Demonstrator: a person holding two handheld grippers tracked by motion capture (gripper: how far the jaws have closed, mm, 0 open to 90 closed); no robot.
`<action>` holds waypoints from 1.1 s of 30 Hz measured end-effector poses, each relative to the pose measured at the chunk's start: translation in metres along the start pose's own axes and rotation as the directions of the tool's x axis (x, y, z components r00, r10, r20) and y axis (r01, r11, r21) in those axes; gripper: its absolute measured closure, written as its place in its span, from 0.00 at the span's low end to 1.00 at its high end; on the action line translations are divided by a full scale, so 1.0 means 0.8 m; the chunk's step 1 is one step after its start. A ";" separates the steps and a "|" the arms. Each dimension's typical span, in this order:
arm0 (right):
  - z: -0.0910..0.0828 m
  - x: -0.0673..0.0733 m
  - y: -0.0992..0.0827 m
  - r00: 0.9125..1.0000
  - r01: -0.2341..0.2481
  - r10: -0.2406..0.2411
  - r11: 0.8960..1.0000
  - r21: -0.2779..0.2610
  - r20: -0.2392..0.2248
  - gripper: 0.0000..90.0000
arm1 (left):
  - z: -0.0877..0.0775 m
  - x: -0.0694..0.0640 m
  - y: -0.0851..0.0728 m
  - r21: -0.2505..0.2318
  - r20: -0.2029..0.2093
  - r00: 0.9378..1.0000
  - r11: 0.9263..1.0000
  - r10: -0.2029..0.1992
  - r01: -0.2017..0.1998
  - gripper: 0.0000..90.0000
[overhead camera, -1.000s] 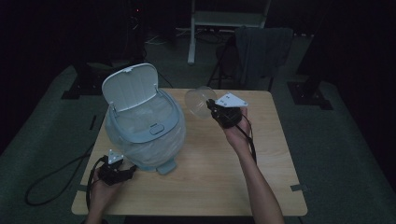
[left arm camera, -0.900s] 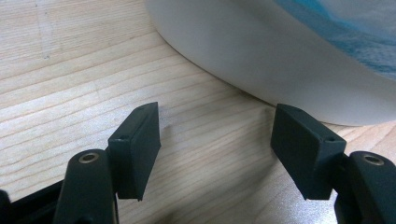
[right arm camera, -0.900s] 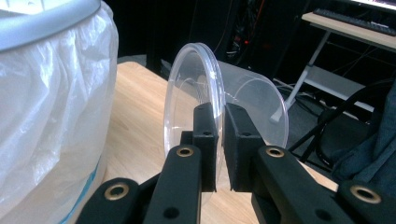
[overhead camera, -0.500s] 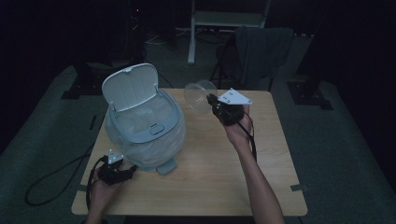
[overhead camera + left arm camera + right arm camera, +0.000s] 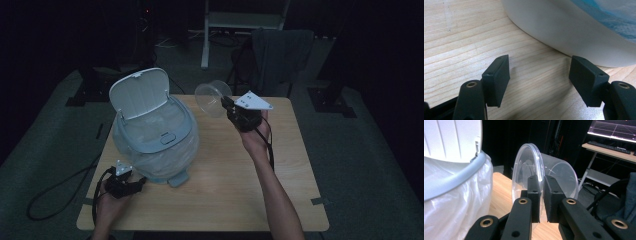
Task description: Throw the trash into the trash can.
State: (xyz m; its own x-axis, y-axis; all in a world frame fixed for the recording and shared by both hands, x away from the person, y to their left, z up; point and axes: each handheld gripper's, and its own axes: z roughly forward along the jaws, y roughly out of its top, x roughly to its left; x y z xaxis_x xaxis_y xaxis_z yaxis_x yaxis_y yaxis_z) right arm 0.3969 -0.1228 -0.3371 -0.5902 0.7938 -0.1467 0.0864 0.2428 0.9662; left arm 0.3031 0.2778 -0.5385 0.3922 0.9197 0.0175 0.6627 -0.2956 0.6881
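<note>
I count one clear round plastic cup (image 5: 212, 98), one white lidded bin lined with a translucent plastic bag (image 5: 152, 137), one light wooden table (image 5: 225, 185), and two black two-jaw grippers, left gripper (image 5: 141, 181) and right gripper (image 5: 226, 103)

A clear plastic cup (image 5: 212, 98) hangs tipped on its side above the worktop (image 5: 225, 165), its rim wall pinched, just beside the open-lidded bin (image 5: 152, 135).

Worktop (image 5: 220, 200): light wood, rectangular.
Bin (image 5: 152, 145): stands on the worktop's left half, lid raised, lined with a clear bag.
Left hand-held gripper (image 5: 137, 184): rests near the front-left corner, just beside the bin's base.
</note>
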 end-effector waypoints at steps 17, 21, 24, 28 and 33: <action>-0.009 0.010 0.022 0.999 -0.013 0.010 0.998 -0.069 -0.042 0.93 | 0.000 0.000 0.000 0.002 0.002 1.000 1.000 0.000 0.000 0.37; -0.011 0.015 0.029 0.998 -0.010 0.005 0.996 -0.090 -0.058 0.93 | 0.000 0.000 0.000 0.000 0.002 1.000 1.000 0.000 0.000 0.37; -0.013 0.017 0.032 0.998 -0.011 0.005 0.995 -0.100 -0.065 0.93 | 0.000 0.000 0.000 0.001 0.004 1.000 1.000 0.000 0.000 0.37; -0.014 0.020 0.036 0.997 -0.017 0.008 0.994 -0.112 -0.080 0.93 | 0.000 0.000 0.000 0.000 0.001 1.000 1.000 0.000 0.000 0.37; -0.014 0.022 0.039 0.995 -0.036 0.024 0.992 -0.125 -0.102 0.93 | 0.000 0.000 0.000 0.002 0.001 1.000 1.000 0.001 -0.001 0.37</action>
State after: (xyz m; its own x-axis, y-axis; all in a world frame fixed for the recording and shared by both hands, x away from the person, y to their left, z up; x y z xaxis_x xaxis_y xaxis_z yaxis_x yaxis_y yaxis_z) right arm 0.3803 -0.1076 -0.3074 -0.6666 0.7385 -0.1015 0.0072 0.1425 0.9898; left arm 0.3031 0.2779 -0.5383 0.3935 0.9192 0.0168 0.6637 -0.2967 0.6866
